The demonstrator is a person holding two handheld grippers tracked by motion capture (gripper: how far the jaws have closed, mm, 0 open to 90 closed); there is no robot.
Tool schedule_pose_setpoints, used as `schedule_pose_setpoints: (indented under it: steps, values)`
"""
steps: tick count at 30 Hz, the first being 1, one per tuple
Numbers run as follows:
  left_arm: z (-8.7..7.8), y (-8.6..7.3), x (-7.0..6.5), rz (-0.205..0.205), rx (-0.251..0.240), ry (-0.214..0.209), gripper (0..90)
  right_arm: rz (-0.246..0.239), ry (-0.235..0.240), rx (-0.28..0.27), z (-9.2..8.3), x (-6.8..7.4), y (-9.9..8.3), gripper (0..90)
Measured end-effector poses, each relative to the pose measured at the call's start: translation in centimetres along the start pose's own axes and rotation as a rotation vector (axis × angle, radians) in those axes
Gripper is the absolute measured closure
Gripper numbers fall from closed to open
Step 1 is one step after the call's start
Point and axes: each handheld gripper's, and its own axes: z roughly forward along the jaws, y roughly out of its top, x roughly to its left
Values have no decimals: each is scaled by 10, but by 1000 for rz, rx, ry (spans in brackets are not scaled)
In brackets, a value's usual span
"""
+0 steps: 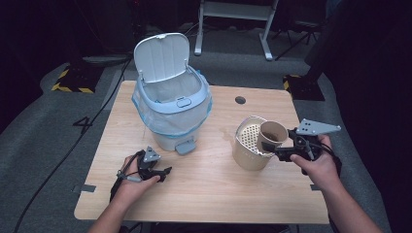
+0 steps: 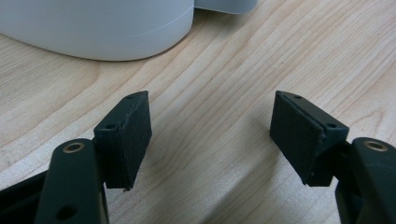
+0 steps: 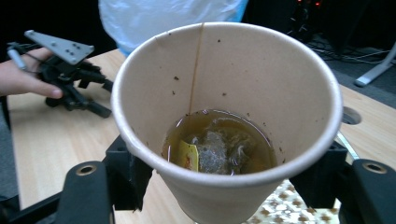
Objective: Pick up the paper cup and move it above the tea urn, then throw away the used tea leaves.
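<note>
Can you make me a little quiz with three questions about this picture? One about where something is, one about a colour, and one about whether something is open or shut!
1. Where is the paper cup?
A. inside the bin
B. held in the right gripper, over the beige strainer basket
C. lying on the floor

2. What colour is the bin?
A. red
B. black
C. light blue and white

3. How is the bin's lid?
A. flipped up, open
B. shut tight
C. lying on the table

Answers:
1 B: the right gripper view has the jaws on both sides of the cup, which holds a tea bag in brown liquid.
2 C: the high view shows its pale blue body.
3 A: the lid stands upright behind the opening.
</note>
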Motion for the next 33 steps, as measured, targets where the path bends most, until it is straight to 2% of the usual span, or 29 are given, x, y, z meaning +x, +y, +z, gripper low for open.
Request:
schedule_pose_setpoints:
  steps: [8,17,25,28,33]
  values:
    - [0,0,0,-1,-1,-2,297,-2,-52,-4,1,-19,9,319]
    - [0,0,0,-1,0,-1,297,17,-73,-19,13,-38,10,317]
    - [0,0,0,0,2,-1,294,-14,-94,-25,19,-49,6,318]
    - [1,1,0,7,4,-6,279,-41,-100,-32,20,-54,5,318]
    - [1,1,0,7,4,-6,279,-149,-143,-10,20,-55,6,322]
